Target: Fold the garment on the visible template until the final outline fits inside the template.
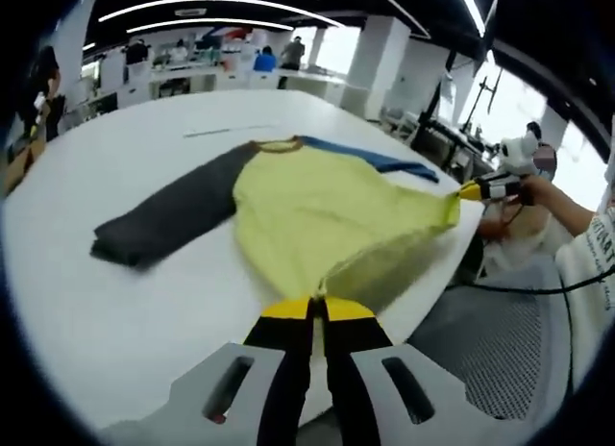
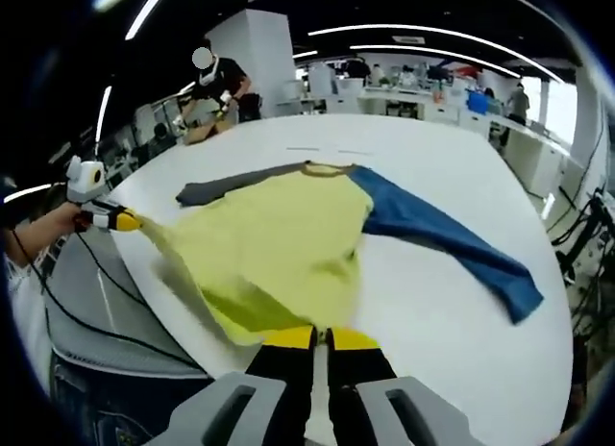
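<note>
Garment (image 1: 317, 210): long-sleeved shirt, yellow-green body, one dark grey sleeve (image 1: 168, 220), one blue sleeve (image 2: 447, 239). It lies on a white counter (image 1: 115, 302), collar away from the person, hem at the near edge.

Left gripper (image 1: 318, 307): jaws closed together on the yellow hem at the counter edge; the fabric rises in a taut fold to the yellow jaw tips. In the right gripper view the same gripper (image 2: 120, 218) appears at the left, held by a hand, its yellow tip pinching a hem corner off the counter edge.

Right gripper (image 2: 320, 337): jaws closed on the other hem corner, cloth bunched just ahead of the tips. In the left gripper view it shows at the right (image 1: 476, 189), a hand behind it.

Hem between the two grippers is lifted and sagging; underside of the fabric visible there.

Grey sleeve lies flat, stretched out to one side; blue sleeve flat to the other side, its cuff near the far counter edge.

No containers among the task things. Template outline: cannot make out on the white surface. A faint thin line (image 1: 221, 131) lies beyond the collar; what it is, unclear.

Background: desks and people, blurred.
</note>
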`<act>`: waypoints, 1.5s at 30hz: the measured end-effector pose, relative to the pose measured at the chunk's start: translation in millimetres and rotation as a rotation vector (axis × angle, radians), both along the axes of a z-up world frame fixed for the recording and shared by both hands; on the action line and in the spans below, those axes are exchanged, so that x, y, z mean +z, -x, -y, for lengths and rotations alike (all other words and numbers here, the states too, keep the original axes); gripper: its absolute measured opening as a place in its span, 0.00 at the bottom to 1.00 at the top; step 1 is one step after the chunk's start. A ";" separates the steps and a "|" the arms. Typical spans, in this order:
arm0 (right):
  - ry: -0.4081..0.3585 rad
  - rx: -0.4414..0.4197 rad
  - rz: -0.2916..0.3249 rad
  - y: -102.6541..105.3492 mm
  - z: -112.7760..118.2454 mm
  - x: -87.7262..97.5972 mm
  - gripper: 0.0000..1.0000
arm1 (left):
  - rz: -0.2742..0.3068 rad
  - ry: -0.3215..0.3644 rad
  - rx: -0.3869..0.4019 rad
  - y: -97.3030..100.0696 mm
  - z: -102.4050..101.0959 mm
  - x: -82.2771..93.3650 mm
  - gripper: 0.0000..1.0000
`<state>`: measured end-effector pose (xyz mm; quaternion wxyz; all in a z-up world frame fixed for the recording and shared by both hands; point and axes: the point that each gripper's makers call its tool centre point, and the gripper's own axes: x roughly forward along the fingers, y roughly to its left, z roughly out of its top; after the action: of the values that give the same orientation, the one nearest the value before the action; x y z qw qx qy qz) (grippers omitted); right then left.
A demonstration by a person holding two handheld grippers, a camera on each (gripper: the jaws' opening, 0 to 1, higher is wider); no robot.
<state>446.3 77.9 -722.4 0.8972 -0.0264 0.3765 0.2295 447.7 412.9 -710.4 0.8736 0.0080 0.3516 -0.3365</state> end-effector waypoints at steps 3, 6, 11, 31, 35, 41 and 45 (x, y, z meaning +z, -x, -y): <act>-0.011 -0.014 -0.025 4.6 3.0 -11.6 0.00 | 0.008 -0.033 -0.038 4.9 1.3 -8.4 0.01; -0.011 -0.020 -0.042 8.4 4.8 -22.2 0.00 | 0.015 -0.092 -0.081 8.7 -0.9 -18.9 0.01; 0.001 0.001 -0.069 17.1 5.0 -42.6 0.00 | 0.020 -0.165 -0.150 12.8 -4.6 -38.3 0.01; 0.098 0.064 -0.116 33.0 9.3 -60.3 0.02 | -0.059 -0.310 -0.125 24.8 -35.5 -66.1 0.00; 0.084 0.052 -0.146 37.6 13.0 -59.1 0.05 | -0.060 -0.242 -0.069 23.6 -35.6 -59.1 0.00; 0.087 0.058 -0.155 37.9 14.7 -51.8 0.10 | -0.054 -0.237 -0.041 16.8 -36.6 -56.9 0.02; 0.069 0.050 -0.147 32.6 13.1 -44.6 0.16 | -0.046 -0.213 -0.019 12.7 -32.5 -54.8 0.11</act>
<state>413.7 64.8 -767.0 0.8598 -0.0497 0.4480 0.2400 435.0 445.4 -765.2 0.8563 0.0963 0.4050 -0.3057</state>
